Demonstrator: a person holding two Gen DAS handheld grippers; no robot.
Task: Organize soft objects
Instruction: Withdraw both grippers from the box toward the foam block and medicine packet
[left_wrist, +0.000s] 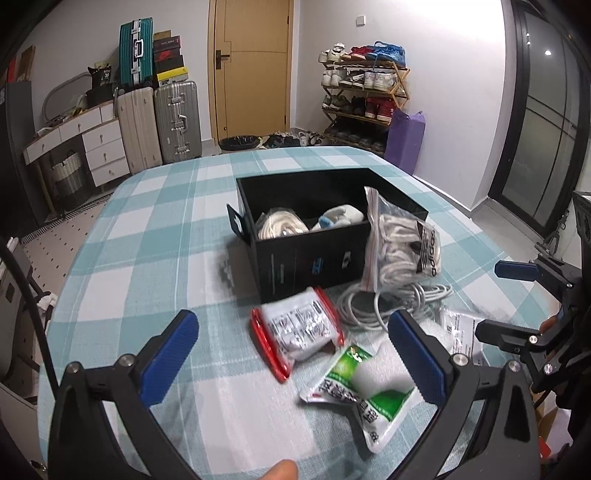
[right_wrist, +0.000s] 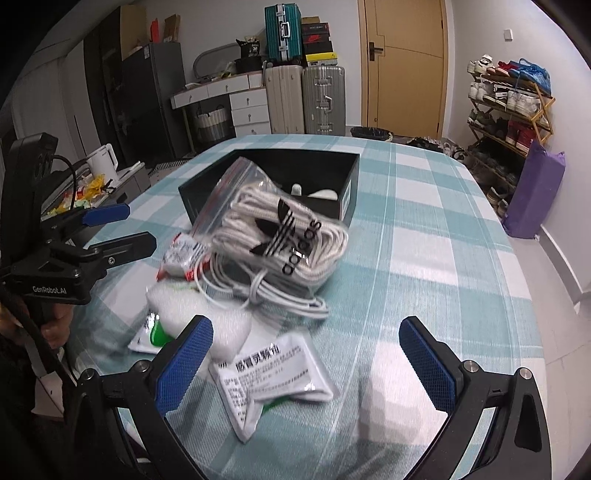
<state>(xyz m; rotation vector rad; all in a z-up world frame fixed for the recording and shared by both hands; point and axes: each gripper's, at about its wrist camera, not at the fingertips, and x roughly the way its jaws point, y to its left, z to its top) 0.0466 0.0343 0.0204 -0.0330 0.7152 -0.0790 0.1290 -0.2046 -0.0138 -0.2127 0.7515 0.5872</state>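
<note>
Teal-and-white checked cloth (left_wrist: 155, 236) covers the table, soft and a little rumpled, with suitcases (left_wrist: 177, 122) and a shoe rack (left_wrist: 364, 96) against the far wall. Near the middle sits a black cardboard box (left_wrist: 306, 258), open-topped, holding a coil of pale rope (left_wrist: 279, 225) and a rolled white sock (left_wrist: 338, 216). A clear zip bag (right_wrist: 284, 236) stuffed with white cords leans on the box's corner, resting on a loose grey cable coil (left_wrist: 384, 302). Crinkly sachets lie in front: a red-edged packet (left_wrist: 299, 328), a green-and-white pouch (left_wrist: 364, 391), a white printed pouch (right_wrist: 273, 376). The left gripper (left_wrist: 291, 358) and right gripper (right_wrist: 306, 362) both hang spread wide above the packets, holding nothing.
</note>
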